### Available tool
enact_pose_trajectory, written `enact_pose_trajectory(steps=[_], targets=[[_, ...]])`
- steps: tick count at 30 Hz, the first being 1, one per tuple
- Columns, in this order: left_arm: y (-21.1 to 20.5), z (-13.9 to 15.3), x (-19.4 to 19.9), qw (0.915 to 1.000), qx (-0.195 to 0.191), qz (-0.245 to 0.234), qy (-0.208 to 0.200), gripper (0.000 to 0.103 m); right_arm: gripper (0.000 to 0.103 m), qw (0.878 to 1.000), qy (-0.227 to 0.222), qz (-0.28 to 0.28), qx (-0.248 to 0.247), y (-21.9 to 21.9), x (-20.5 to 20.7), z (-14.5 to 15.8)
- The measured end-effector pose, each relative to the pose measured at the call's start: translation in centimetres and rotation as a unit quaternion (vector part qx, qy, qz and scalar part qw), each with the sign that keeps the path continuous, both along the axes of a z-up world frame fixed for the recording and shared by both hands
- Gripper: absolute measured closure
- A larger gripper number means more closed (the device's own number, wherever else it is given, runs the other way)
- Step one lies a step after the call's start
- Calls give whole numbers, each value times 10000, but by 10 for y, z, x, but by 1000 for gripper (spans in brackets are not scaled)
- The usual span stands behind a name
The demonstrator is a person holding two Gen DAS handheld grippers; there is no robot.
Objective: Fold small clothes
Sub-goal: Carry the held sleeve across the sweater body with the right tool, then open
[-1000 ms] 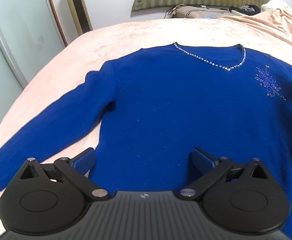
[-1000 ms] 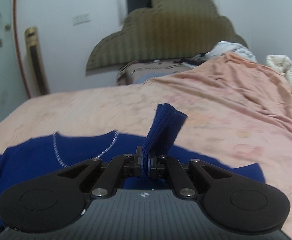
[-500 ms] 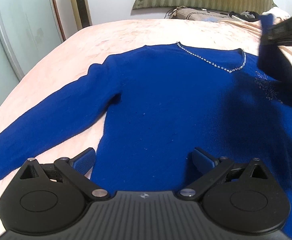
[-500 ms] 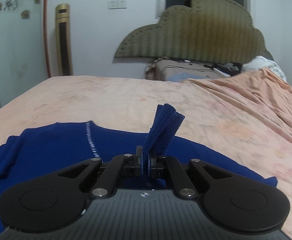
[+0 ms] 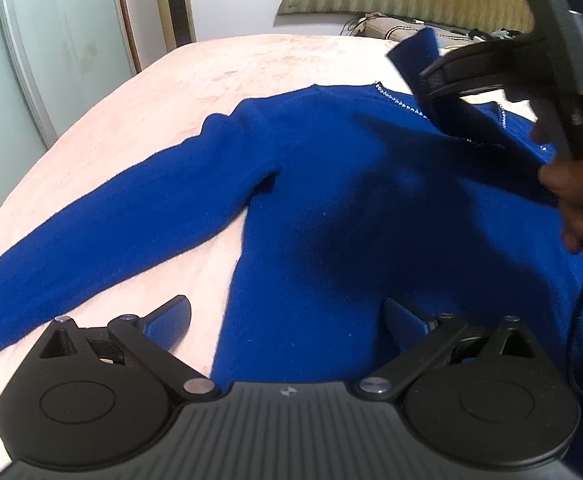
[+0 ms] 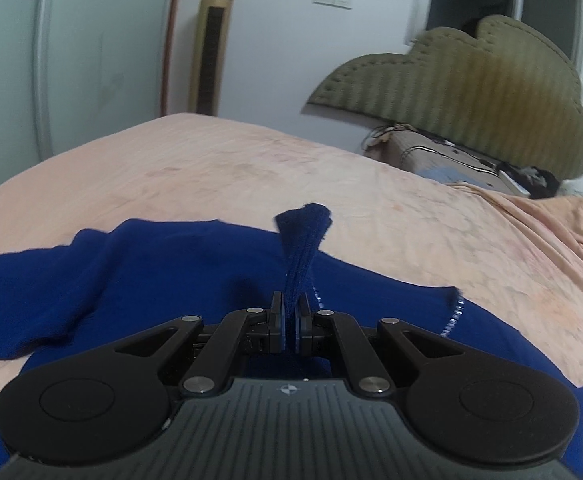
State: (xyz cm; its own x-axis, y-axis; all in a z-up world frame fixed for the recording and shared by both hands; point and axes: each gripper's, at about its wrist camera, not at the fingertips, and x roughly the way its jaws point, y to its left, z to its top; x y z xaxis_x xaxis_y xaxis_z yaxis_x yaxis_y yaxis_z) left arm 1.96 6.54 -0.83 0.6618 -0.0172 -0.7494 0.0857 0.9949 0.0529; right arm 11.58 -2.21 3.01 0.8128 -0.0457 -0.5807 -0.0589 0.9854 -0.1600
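A royal-blue long-sleeved sweater (image 5: pixel 351 200) with a beaded V-neckline lies flat on a pink bed, its left sleeve (image 5: pixel 103 224) stretched out to the left. My left gripper (image 5: pixel 287 320) is open and empty, low over the sweater's lower body. My right gripper (image 6: pixel 290 320) is shut on the right sleeve cuff (image 6: pixel 303 240), which sticks up between its fingers. In the left wrist view the right gripper (image 5: pixel 443 76) holds the cuff above the neckline, over the chest. The sweater (image 6: pixel 151 272) lies below it.
The pink bedsheet (image 5: pixel 103 132) covers the bed. A padded olive headboard (image 6: pixel 471 80) stands behind, with a pillow and clutter (image 6: pixel 451 164) before it. A gold tower fan (image 6: pixel 211 48) and a glass wardrobe door (image 5: pixel 51 48) stand at the left.
My right gripper has carried the sleeve cuff leftward across the sweater, from the right side to over the neckline. My left gripper has stayed low and open, shifting slightly left.
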Motion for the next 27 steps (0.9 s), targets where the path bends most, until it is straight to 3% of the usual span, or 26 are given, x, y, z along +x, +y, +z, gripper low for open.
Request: enact_pose_trajectory(steps=[11, 17, 20, 27], targets=[[5, -3, 1, 10000, -28, 55, 42, 0, 94, 9990, 114, 418, -97, 41, 17, -10], [7, -4, 1, 9999, -69, 121, 84, 0, 94, 9979, 337, 525, 183, 41, 20, -20], [6, -3, 0, 9999, -41, 133, 62, 0, 94, 9954, 417, 547, 662, 32, 22, -24], [8, -4, 0, 9998, -30, 177, 85, 0, 93, 9937, 431, 606, 838, 35, 22, -25]])
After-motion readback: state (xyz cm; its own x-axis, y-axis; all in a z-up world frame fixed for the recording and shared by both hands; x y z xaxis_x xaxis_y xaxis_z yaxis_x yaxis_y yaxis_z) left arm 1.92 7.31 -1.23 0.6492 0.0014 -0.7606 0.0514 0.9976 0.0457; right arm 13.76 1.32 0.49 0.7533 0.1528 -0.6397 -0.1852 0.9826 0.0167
